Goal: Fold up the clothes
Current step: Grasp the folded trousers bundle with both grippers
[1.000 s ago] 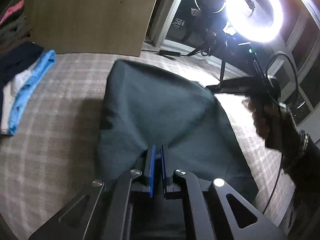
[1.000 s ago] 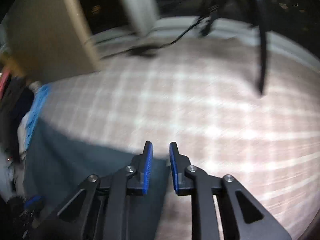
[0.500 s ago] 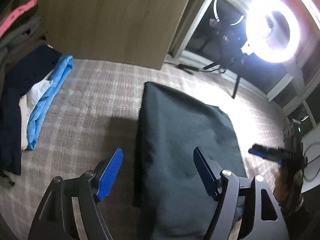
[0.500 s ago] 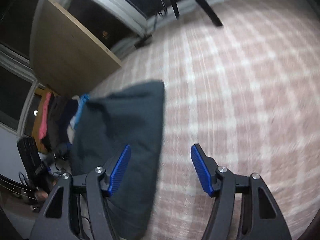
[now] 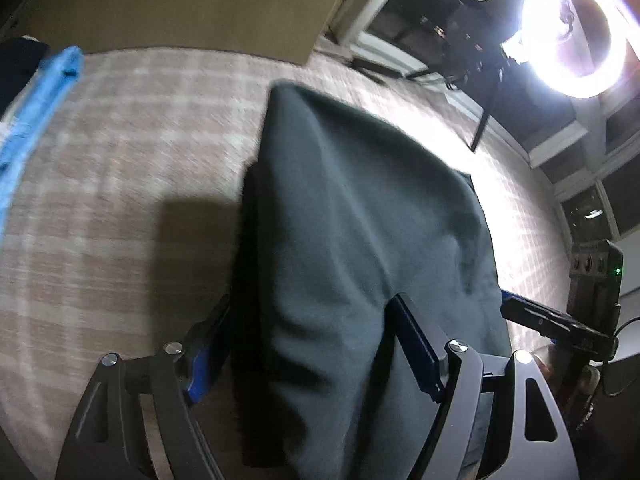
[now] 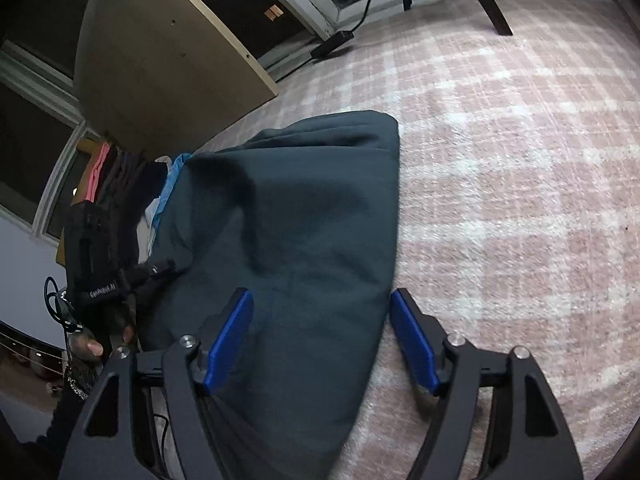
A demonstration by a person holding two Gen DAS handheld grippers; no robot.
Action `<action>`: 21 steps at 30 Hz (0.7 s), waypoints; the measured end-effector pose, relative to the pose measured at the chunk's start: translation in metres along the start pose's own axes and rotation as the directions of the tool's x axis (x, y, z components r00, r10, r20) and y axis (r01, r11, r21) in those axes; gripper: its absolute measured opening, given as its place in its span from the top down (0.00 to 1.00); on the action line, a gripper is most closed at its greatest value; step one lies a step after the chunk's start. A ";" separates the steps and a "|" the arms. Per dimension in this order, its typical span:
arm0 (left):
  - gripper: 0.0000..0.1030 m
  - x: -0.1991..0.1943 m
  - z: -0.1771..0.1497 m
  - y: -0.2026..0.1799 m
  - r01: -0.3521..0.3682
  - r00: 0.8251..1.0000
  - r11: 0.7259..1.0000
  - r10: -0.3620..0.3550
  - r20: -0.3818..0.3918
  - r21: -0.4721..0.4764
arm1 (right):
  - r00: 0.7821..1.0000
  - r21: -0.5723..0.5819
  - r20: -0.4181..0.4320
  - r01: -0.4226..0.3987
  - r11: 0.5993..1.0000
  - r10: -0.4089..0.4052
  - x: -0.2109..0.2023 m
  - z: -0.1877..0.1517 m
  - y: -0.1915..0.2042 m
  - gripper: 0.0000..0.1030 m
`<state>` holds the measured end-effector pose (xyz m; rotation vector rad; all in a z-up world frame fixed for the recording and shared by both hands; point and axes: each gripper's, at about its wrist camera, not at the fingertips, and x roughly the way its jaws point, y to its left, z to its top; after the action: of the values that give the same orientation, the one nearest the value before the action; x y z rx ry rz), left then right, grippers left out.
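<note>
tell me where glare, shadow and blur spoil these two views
Left wrist view: the white ring light blows out the top right corner, a dark shadow falls on the pink checked carpet, and the edges smear. Right wrist view: evenly lit, only mild carpet blur.

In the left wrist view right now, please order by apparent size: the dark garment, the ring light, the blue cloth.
1. dark garment, clearly largest.
2. ring light.
3. blue cloth, cut off by the frame edge, so second and third are uncertain.

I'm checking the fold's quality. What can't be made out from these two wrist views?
- Dark green garment: near end hidden under the left gripper in the left wrist view; cut off by the bottom edge in the right.
- Clothes pile: small, dark; items indistinct.
- Blue cloth: blurred, cut by the left edge.
</note>
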<state>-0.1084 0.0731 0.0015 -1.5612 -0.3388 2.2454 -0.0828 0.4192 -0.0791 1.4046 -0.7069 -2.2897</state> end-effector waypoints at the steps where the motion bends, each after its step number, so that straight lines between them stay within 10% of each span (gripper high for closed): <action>1: 0.26 0.001 -0.001 -0.005 -0.005 1.000 1.000 0.005 0.005 0.021 | 1.000 -0.011 0.010 0.006 1.000 -0.006 0.001 0.000 0.002 0.29; 7: 0.32 0.004 -0.007 -0.018 -0.041 0.999 0.996 0.038 0.035 0.077 | 1.000 -0.084 0.020 0.021 0.996 -0.019 0.009 -0.003 0.015 0.31; 11: 0.46 0.000 -0.012 -0.018 -0.056 0.997 0.995 0.050 0.065 0.088 | 1.000 -0.056 0.003 -0.009 0.998 0.009 0.017 -0.001 0.012 0.78; 21: 0.76 -0.031 -0.022 -0.016 0.036 0.984 0.999 -0.036 0.177 0.005 | 0.988 -0.002 0.050 -0.146 0.989 0.146 -0.004 0.000 0.023 0.94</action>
<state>-0.0753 0.0732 0.0261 -1.3462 -0.4111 2.3611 -0.0802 0.4024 -0.0627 1.2561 -0.7994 -2.2179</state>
